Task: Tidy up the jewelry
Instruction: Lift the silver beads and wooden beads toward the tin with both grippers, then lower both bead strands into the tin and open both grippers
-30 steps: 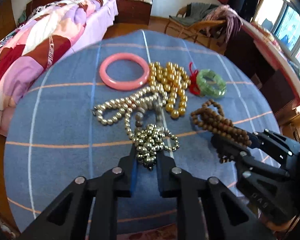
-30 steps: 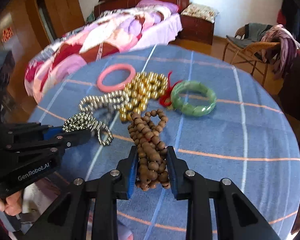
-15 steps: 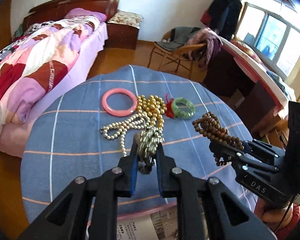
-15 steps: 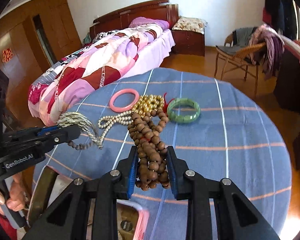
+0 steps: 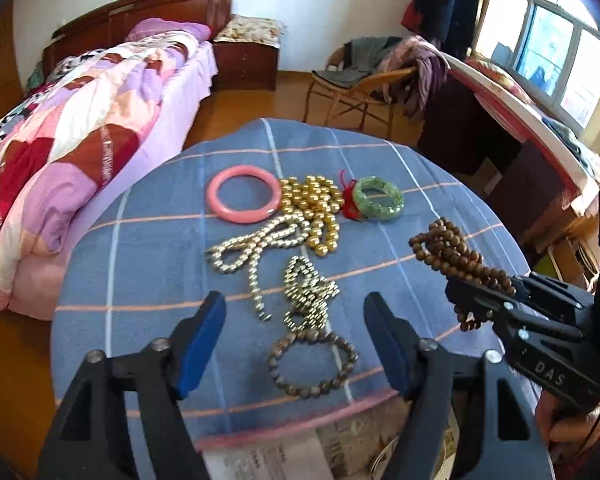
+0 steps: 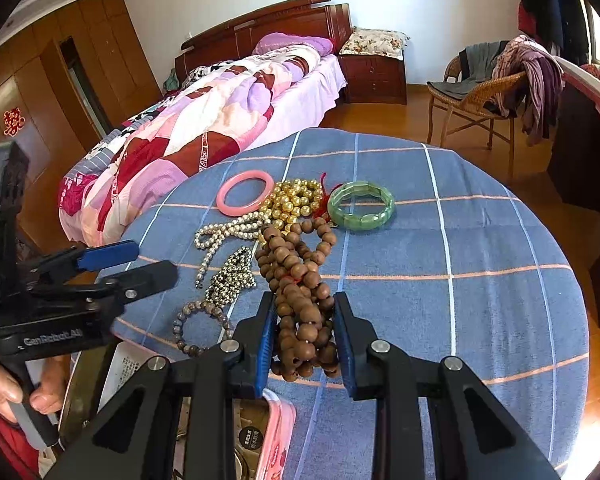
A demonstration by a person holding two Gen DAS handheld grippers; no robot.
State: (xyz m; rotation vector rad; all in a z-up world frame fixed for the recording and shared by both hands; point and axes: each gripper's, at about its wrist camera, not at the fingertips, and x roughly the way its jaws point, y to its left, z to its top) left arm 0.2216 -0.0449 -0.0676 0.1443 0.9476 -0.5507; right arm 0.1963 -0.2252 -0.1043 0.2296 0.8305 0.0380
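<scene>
My left gripper [image 5: 296,344] is opening, jaws spread with nothing pinched; the small silver-bead chain [image 5: 308,296] lies heaped on the bench [image 5: 160,264] below it, just beyond a dark bead bracelet [image 5: 312,364]. My right gripper [image 6: 304,336] is pinching the brown wooden prayer beads [image 6: 300,284], their loose loops dangling toward twelve o'clock, over the gold beads [image 6: 292,200]. The pink bangle [image 5: 244,194] sits at eleven o'clock, the green bracelet [image 5: 378,198] at one. I judge the hanging loops could snag the pale pearl strand [image 5: 256,240] or drag the pile if I swing low.
</scene>
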